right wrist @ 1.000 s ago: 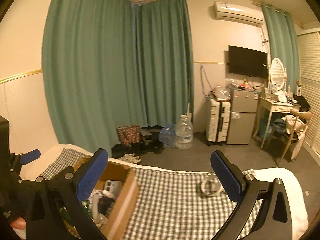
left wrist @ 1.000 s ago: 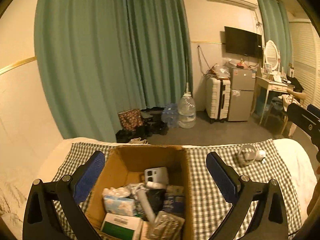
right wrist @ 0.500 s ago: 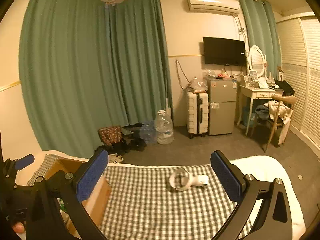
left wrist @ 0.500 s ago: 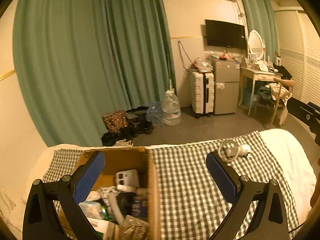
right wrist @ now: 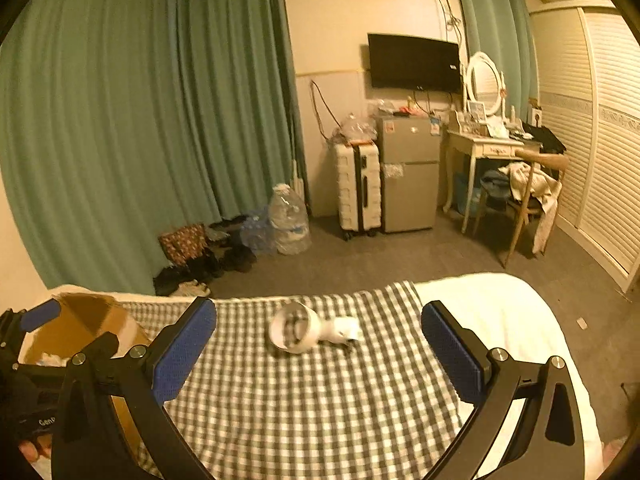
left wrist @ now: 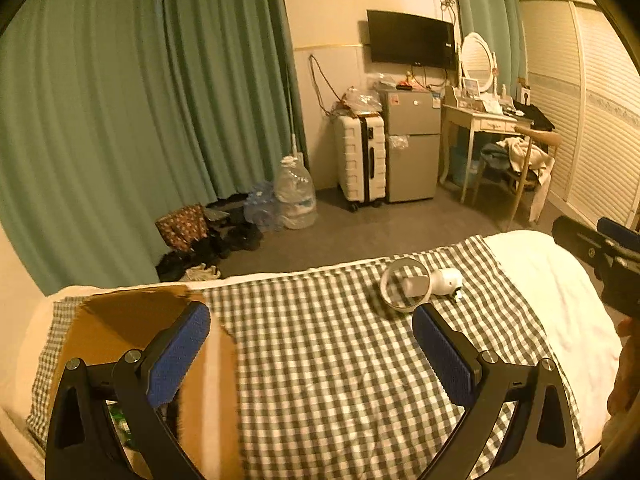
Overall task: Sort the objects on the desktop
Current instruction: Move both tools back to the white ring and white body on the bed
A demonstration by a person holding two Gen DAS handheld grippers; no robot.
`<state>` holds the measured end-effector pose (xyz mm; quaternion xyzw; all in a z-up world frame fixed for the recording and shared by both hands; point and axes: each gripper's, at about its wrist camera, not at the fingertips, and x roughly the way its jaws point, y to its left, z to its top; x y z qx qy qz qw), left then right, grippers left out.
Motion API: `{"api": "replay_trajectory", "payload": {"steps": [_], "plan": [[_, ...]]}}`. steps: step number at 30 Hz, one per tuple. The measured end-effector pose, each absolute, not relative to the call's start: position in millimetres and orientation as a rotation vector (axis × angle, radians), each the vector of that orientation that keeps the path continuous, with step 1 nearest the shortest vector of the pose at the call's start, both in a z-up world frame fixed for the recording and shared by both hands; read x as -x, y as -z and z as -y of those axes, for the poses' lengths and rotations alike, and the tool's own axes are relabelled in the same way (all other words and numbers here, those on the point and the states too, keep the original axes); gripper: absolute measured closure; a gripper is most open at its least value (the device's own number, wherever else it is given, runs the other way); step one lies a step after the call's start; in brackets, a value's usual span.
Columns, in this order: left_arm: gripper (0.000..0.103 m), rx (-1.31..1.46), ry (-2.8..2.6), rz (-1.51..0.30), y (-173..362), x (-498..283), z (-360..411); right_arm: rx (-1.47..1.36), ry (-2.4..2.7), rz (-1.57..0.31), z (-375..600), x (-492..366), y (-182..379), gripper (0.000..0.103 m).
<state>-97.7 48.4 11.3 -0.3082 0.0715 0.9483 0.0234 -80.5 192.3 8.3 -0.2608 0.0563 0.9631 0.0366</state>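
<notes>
Both our claws hang apart and empty: the left gripper (left wrist: pixel 310 354) and the right gripper (right wrist: pixel 318 346). The white controller (right wrist: pixel 308 329) lies mid-frame on the checked cloth (right wrist: pixel 304 408); we should line the right one around its handle, then carry it to the box (right wrist: pixel 80 326) at lower left.
</notes>
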Motion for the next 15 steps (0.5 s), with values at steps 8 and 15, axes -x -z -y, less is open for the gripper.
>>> {"api": "replay_trajectory", "payload": {"steps": [8,15], "plan": [[0.0,1.033,-2.884,-0.207,20.6,134.0,-71.2,0.878,-2.918,-0.11,-219.1,107.2,21.1,0.0],[0.0,1.12,-2.826,-0.239,57.7,165.2,-94.4,1.004,-2.858,-0.151,-243.3,137.0,65.4,0.0]]}}
